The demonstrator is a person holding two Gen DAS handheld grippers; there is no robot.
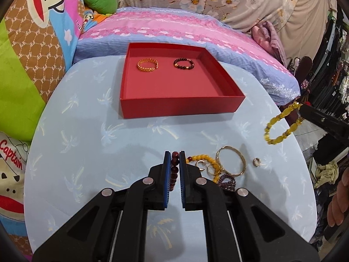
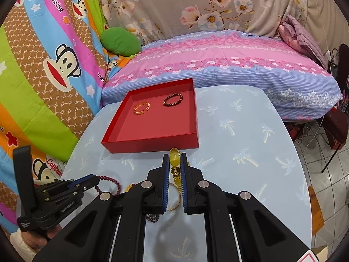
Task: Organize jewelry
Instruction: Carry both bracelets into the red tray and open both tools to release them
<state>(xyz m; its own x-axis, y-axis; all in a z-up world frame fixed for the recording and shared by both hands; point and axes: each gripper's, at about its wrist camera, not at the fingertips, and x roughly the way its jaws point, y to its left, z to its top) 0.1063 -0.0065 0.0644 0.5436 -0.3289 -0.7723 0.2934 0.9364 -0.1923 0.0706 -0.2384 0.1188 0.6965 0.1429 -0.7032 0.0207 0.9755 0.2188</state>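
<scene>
My left gripper (image 1: 175,155) is shut on a dark red bead bracelet (image 1: 174,170), lifted over the light blue table (image 1: 87,142). My right gripper (image 2: 175,156) is shut on a yellow bead bracelet (image 2: 175,161), which hangs in the air at the right (image 1: 281,126). Beyond both stands an open red box (image 1: 181,106) holding a gold bracelet (image 1: 147,64) and a dark bead bracelet (image 1: 183,63). On the table just right of my left fingers lie a yellow bead strand (image 1: 205,159), a gold bangle (image 1: 231,161), small rings (image 1: 257,162) and a purple bead bracelet (image 1: 228,181).
A pink and blue pillow (image 2: 218,65) lies behind the table. A cartoon-print quilt (image 2: 43,76) rises along the left side. The table's rounded edge drops to a tiled floor (image 2: 322,152) on the right. A hand (image 1: 340,196) shows at the right margin.
</scene>
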